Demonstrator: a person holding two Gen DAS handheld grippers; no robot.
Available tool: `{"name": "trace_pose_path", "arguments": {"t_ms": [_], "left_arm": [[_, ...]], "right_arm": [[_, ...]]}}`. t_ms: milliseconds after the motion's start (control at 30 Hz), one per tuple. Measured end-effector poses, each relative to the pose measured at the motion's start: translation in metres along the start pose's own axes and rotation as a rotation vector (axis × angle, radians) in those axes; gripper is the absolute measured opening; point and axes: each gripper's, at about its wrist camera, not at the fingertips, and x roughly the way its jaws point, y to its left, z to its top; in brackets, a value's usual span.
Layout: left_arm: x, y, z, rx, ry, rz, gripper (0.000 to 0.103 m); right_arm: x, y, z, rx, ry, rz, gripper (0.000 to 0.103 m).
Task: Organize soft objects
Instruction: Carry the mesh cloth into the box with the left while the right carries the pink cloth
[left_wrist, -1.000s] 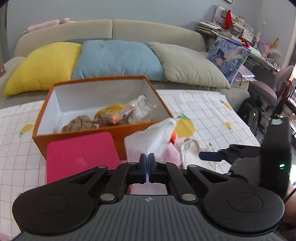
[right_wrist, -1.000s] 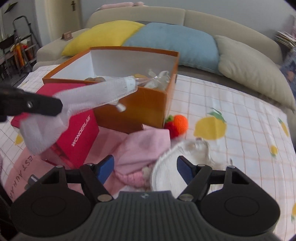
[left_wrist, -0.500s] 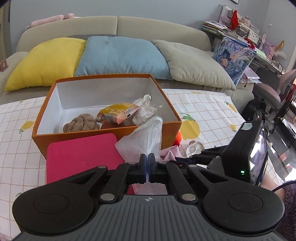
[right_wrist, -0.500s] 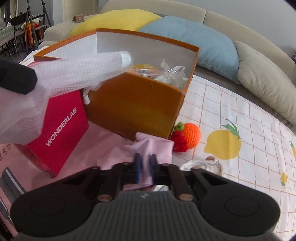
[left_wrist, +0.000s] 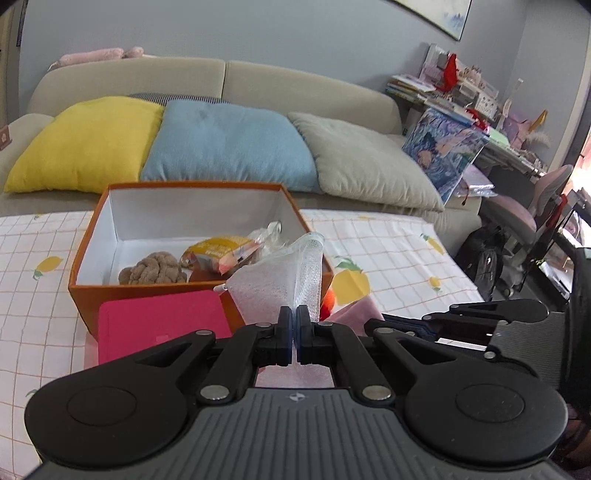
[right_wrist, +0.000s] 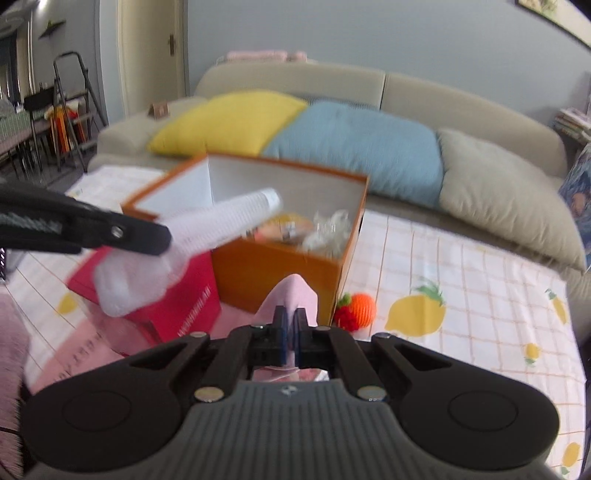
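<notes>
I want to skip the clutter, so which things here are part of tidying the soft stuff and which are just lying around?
Job: white mesh cloth in left tool; pink cloth in right tool; orange box; knitted orange toy.

Lying about: red box, cushions, stepladder.

Right hand-held gripper (right_wrist: 290, 334) has its jaws pinched on a soft pink cloth (right_wrist: 295, 295), right in front of the open orange cardboard box (right_wrist: 273, 269). Left hand-held gripper (right_wrist: 155, 236) pokes in from the left side, clamping a white mesh fabric piece (right_wrist: 207, 229) above the red box (right_wrist: 177, 306). A little orange crocheted fruit (right_wrist: 360, 308) sits on the checked lemon-print cloth (right_wrist: 461, 295) just beside the box corner.
</notes>
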Motion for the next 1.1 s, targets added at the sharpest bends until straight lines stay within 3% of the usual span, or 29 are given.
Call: {"name": "trace_pose_path", "arguments": {"t_ms": [300, 533, 800, 1100], "left_arm": [[-0.033, 0.004, 0.022, 0.017, -0.093, 0.008, 0.002], [-0.037, 0.024, 0.045, 0.04, -0.123, 0.044, 0.002], [-0.014, 0.06, 0.072, 0.055, -0.092, 0.086, 0.002], [0.038, 0.108, 0.084, 0.048, 0.008, 0.086, 0.002]], "right_arm": [[-0.045, 0.013, 0.039, -0.021, -0.119, 0.011, 0.0], [-0.042, 0.029, 0.08, -0.07, -0.185, 0.024, 0.0], [0.004, 0.046, 0.125, -0.107, -0.174, 0.034, 0.0], [0.087, 0.06, 0.157, -0.138, -0.085, 0.058, 0.0]]}}
